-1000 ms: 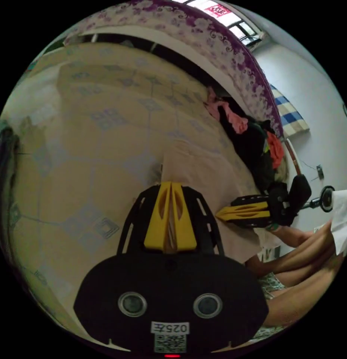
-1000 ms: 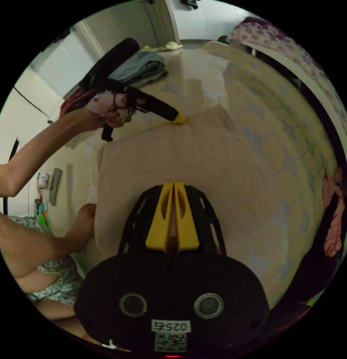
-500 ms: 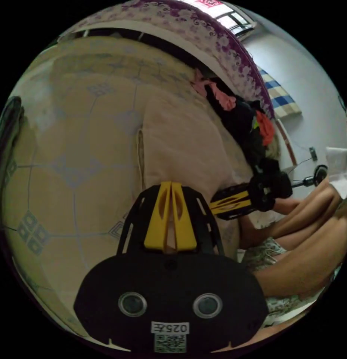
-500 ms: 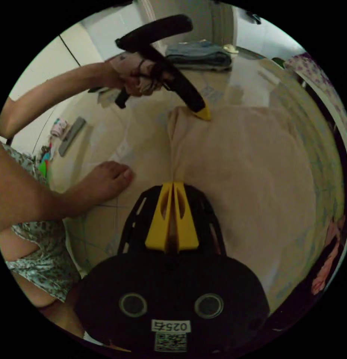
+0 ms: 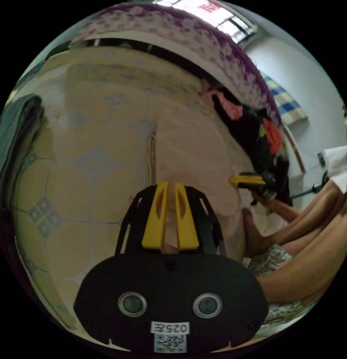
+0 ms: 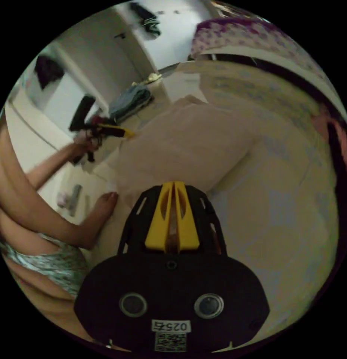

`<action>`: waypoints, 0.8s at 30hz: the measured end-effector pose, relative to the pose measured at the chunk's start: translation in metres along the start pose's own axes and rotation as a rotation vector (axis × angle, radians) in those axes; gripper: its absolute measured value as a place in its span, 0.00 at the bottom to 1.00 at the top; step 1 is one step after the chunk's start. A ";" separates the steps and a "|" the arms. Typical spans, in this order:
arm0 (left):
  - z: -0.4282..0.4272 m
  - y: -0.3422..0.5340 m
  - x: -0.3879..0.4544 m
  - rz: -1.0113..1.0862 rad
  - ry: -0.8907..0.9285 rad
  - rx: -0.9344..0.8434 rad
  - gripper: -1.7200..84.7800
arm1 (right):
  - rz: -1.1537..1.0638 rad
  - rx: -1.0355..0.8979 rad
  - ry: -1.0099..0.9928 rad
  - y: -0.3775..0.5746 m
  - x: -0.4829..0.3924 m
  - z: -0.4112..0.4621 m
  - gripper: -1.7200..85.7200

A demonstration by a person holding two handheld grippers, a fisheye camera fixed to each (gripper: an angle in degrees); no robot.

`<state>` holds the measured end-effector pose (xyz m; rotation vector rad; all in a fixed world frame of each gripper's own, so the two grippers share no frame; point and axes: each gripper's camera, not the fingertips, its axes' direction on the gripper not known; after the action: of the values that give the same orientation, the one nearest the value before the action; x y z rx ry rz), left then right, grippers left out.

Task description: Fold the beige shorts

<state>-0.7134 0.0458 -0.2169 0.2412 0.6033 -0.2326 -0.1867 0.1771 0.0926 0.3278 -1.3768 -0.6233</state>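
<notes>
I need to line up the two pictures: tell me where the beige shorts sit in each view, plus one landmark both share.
Left gripper view: the beige shorts spread from the centre toward the right, just beyond this gripper's jaws.
Right gripper view: the shorts lie across the centre, above the jaws.
Shared landmark: the purple floral bedcover, along the top of both.

**Tiled floor and its load**

The patterned tile floor [image 5: 87,164] carries the beige shorts [image 5: 188,149], spread flat. A pile of dark, pink and orange clothes [image 5: 251,131] lies along the bed's edge. Folded blue garments [image 6: 130,101] rest farther off, and a bare foot [image 6: 102,209] beside the shorts.
</notes>
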 end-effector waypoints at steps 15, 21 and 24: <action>-0.027 -0.042 -0.093 -0.109 0.276 -0.406 0.16 | 0.615 0.021 -0.592 -0.031 0.184 0.100 0.15; -0.029 -0.006 -0.118 -0.256 0.495 -0.431 0.12 | 0.761 -0.184 -0.753 -0.064 0.232 0.107 0.12; -0.046 0.044 -0.121 -0.387 0.681 -0.266 0.11 | 0.755 -0.323 -0.826 -0.114 0.237 0.095 0.11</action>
<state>-0.8222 0.1181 -0.1760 -0.0676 1.3493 -0.4446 -0.2874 -0.0398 0.2373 -0.7738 -1.9736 -0.3233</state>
